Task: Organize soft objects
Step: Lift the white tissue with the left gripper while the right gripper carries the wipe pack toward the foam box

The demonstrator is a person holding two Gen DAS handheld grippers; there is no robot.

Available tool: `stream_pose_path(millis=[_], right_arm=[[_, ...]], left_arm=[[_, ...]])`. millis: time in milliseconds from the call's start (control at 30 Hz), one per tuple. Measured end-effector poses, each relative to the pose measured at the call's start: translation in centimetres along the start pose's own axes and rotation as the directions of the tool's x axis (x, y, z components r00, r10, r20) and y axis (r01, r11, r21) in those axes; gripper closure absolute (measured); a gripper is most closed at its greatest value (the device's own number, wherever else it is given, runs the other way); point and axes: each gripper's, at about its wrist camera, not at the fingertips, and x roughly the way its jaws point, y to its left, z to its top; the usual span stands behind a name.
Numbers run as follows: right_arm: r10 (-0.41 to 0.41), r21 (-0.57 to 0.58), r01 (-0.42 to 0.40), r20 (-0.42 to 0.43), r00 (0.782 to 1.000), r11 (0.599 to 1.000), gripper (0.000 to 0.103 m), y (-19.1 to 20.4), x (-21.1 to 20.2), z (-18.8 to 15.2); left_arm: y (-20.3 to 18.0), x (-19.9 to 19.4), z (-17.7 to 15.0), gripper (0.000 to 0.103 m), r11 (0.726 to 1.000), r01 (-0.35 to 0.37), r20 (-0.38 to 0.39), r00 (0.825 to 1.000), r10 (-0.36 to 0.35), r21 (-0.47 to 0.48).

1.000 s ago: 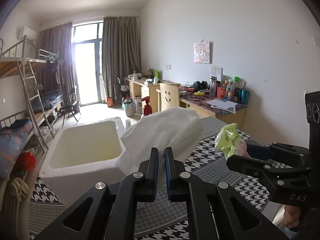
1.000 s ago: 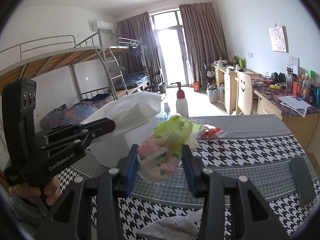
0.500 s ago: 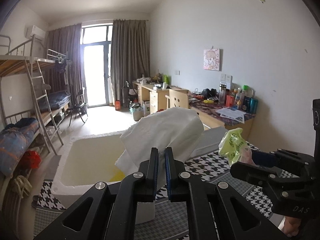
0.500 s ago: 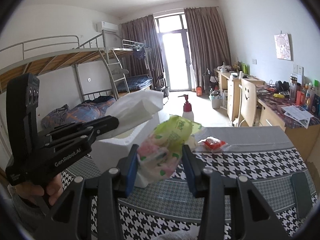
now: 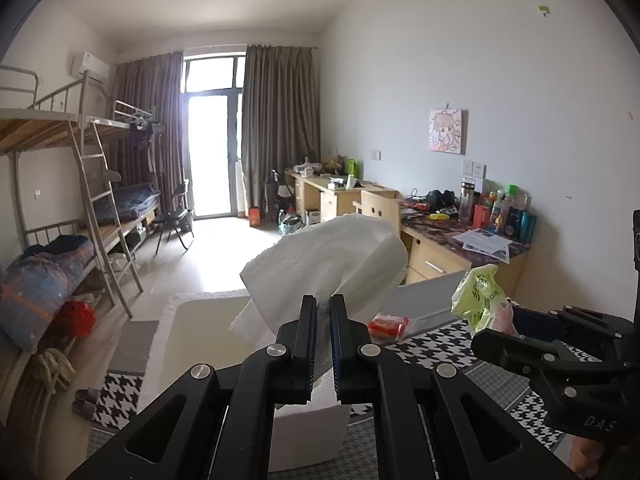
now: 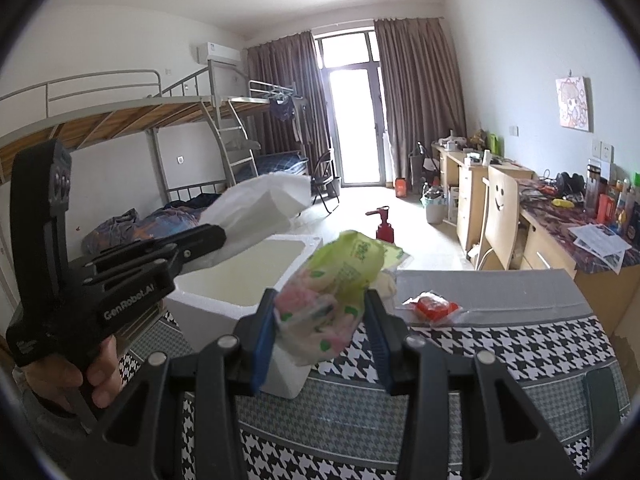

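Left wrist view: the left gripper (image 5: 323,312) has its jaws pressed together on a white pack of tissues (image 5: 328,260), which sticks up and away from the fingertips, above the white foam box (image 5: 200,344). The box stands open on a table with a black-and-white houndstooth cloth (image 5: 440,340). At the right edge the right gripper (image 5: 494,326) shows from the side, with a green-and-pink plastic packet (image 5: 478,296) at its tip; the gap between its jaws cannot be read here. A small red packet (image 5: 388,324) lies on the table beyond the tissues. Only this view shows the pair of slippers (image 5: 86,400) on the floor beside the table

Right wrist view: the right gripper (image 6: 320,316) is seen head-on, its jaws partly apart and clamped on the green-and-pink plastic packet (image 6: 332,292), held in the air beside the near corner of the foam box (image 6: 240,276). The left gripper (image 6: 218,240) appears from the side with a hand (image 6: 80,376) around its handle, the white pack of tissues (image 6: 260,204) above the box. Only this view shows a red pump bottle (image 6: 384,226) behind the box and a dark flat object (image 6: 604,396) on the cloth (image 6: 480,344) at right
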Motion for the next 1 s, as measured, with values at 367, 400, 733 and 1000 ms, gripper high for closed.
stream_pose_path(millis=[367,400,733,1000], right_arm=[[0.012,-0.040,-0.011,0.007,1.000,0.999,0.056,1.4,1.1,1.4],[0.015,-0.045,-0.015,0.007,1.000,0.999,0.056,1.6,1.3,1.6],[0.034,-0.068,-0.034,0.000,0.999,0.997,0.056,2.6,3.0,2.4],[0.030,-0.081,-0.030,0.002,1.000,0.996,0.056,3.0,4.2,2.8]], left_arm=[[1.3,0.8,0.3,0.096,0.997,-0.081,0.002,0.997,0.081,-0.015],[1.5,0.8,0.3,0.096,0.996,-0.091,0.003,0.996,0.091,-0.017],[3.2,2.1,0.1,0.096,0.987,-0.154,-0.026,0.988,0.153,-0.042],[4.0,2.6,-0.3,0.096,0.982,-0.181,-0.050,0.983,0.179,-0.054]])
